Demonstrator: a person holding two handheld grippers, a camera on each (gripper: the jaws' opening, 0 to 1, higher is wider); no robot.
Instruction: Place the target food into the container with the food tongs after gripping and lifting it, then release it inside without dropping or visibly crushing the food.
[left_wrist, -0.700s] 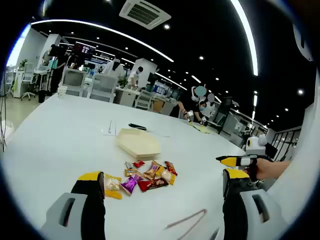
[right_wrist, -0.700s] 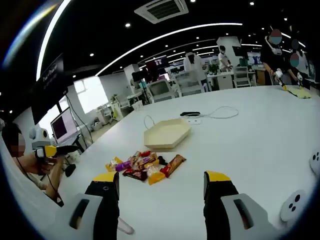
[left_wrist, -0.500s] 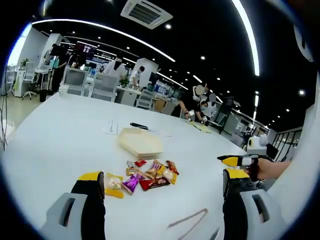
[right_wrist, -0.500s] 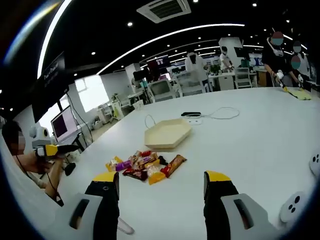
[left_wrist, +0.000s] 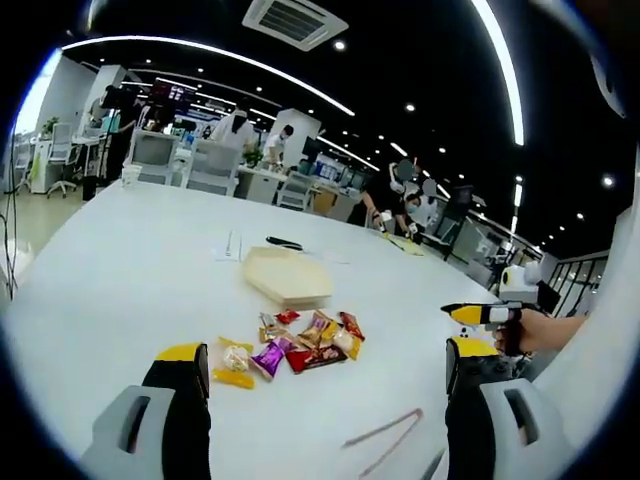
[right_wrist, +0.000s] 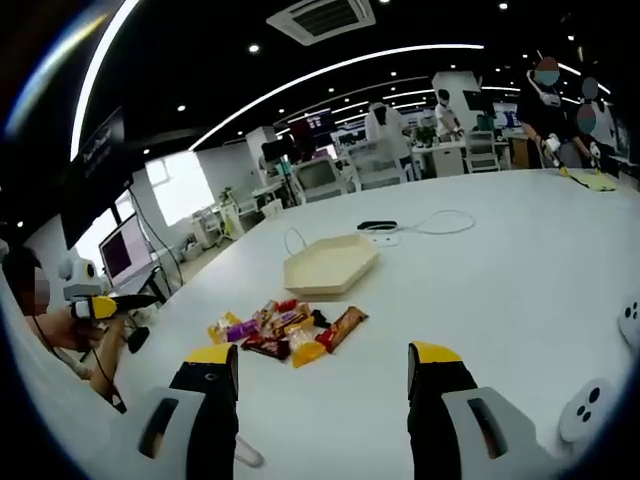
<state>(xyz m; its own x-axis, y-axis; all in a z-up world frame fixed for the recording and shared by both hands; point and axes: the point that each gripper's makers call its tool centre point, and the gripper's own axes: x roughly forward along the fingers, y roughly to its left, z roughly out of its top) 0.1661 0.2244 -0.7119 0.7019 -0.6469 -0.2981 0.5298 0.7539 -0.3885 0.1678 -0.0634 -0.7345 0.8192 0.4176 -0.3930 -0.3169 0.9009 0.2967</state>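
While both cameras look across the same white table (left_wrist: 110, 270), we record the left gripper (left_wrist: 325, 375) with its two yellow-tipped jaws standing wide apart and nothing between them. The right gripper (right_wrist: 325, 372) shows the same condition: jaws spread, nothing held.

In the left gripper view, a heap of wrapped snacks (left_wrist: 300, 345) lies on the table ahead of the jaws, with one yellow packet (left_wrist: 232, 378) lying a little apart from the heap, just beside the left jaw tip. Beyond the heap sits a pale hexagonal tray (left_wrist: 286, 278), near the heap but not touching it; we see nothing inside it. The food tongs (left_wrist: 385, 438) lie flat on the table near the bottom of the view, between the jaws and closer to the right one, untouched by either gripper. A black cable with a small white block (left_wrist: 285, 243) lies beyond the tray.

At the right edge of the same view, a person's hand (left_wrist: 545, 330) holds another yellow-tipped device (left_wrist: 478, 313) above the table edge.

In the right gripper view, the snack heap lies ahead of the jaws, with the tray beyond it. Two round white objects (right_wrist: 585, 405) with dark dots rest at the table's right edge. At the left, a person seated beside the table holds a yellow-tipped device.

Further off, we note desks, chairs, monitors and several standing people under ceiling light strips.
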